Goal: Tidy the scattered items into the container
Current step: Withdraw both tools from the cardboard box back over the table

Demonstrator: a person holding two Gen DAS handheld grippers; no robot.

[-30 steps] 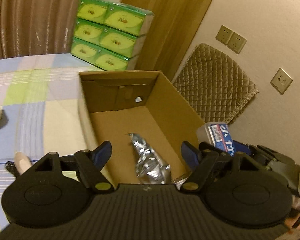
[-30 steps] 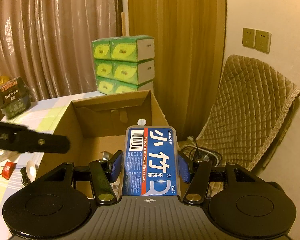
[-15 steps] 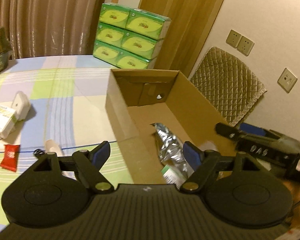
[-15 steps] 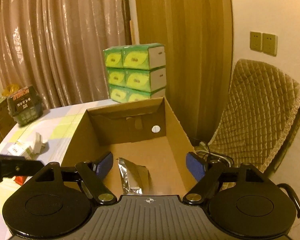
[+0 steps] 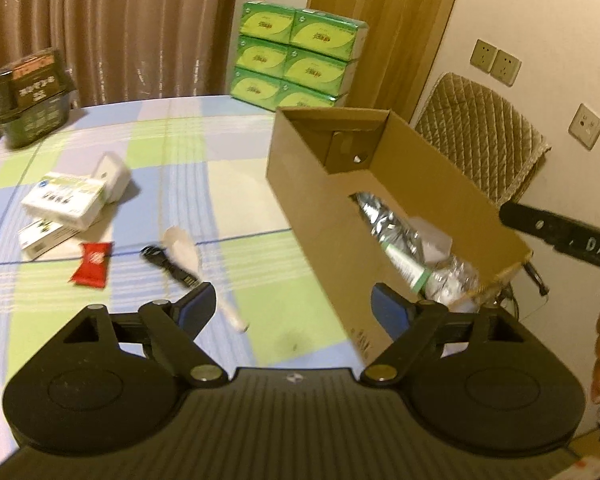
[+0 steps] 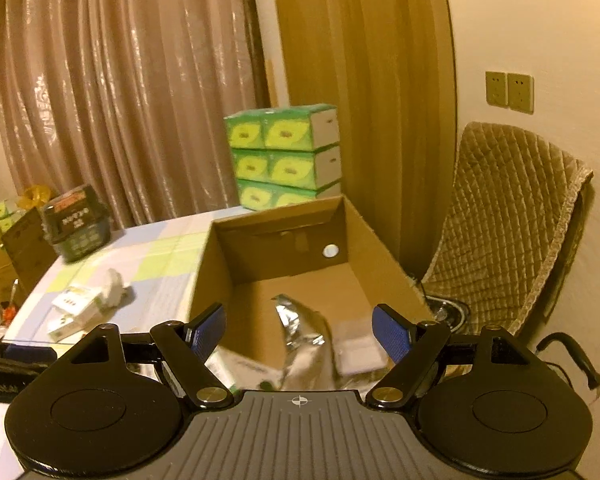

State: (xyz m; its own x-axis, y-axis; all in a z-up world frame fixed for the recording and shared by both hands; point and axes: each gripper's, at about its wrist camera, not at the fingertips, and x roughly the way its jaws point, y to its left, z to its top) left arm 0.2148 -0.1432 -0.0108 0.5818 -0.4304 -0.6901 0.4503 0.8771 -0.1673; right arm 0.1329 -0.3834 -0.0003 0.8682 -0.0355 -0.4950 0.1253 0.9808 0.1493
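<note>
At 9 o'clock on the checked table (image 5: 204, 148): white boxes (image 5: 66, 200), a red packet (image 5: 92, 264), a pale spoon (image 5: 188, 252). My left gripper (image 5: 290, 308) hangs wide, empty. At 1 o'clock, the cardboard box (image 5: 328, 216) holds a silver pouch (image 5: 384, 220). My right gripper (image 6: 300, 330) gapes empty over it.

The box (image 6: 380, 256) is made of matt brown cardboard; a crinkled, shiny foil packet (image 6: 304, 332) is seen inside it. The tablecloth (image 5: 172, 148) beside it is checked.
</note>
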